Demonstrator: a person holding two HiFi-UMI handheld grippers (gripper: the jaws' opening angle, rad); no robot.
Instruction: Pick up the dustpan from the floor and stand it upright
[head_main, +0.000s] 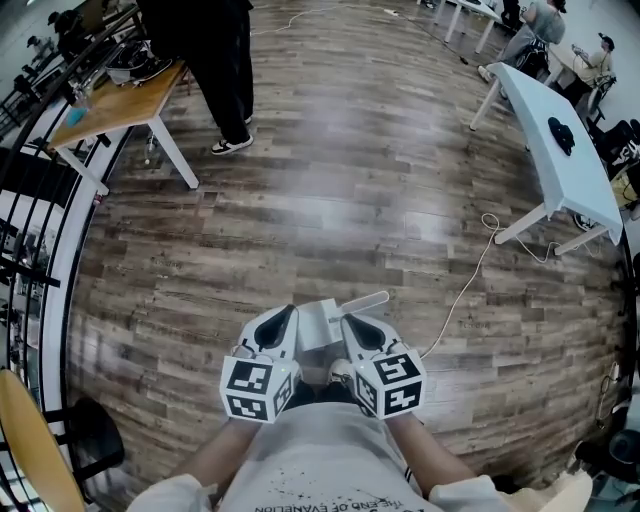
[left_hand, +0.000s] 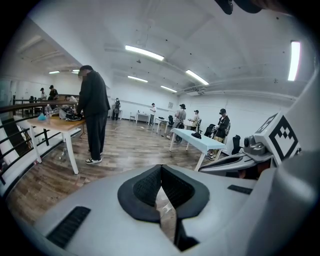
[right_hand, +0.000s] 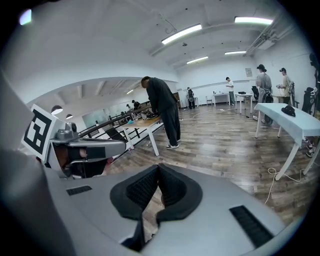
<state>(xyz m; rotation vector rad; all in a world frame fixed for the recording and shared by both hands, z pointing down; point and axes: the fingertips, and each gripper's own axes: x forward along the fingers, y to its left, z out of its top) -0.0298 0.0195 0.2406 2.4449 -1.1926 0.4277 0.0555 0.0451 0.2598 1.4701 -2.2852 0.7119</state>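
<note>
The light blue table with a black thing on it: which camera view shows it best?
The head view: it shows the whole light blue table from above, with the black thing and legs. The left gripper view shows the table small and far. The right gripper view shows it nearer, cut at the edge.

Far left, person in black clothes (head_main: 215, 60) stands at a wooden white-legged table (head_main: 120, 108); far right, long pale-blue table (head_main: 530, 110), thin white cable (head_main: 470, 285) beside it.

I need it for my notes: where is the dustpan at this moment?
In the head view the dustpan is at bottom centre, between the left gripper and the right gripper, with its handle pointing right.
</note>
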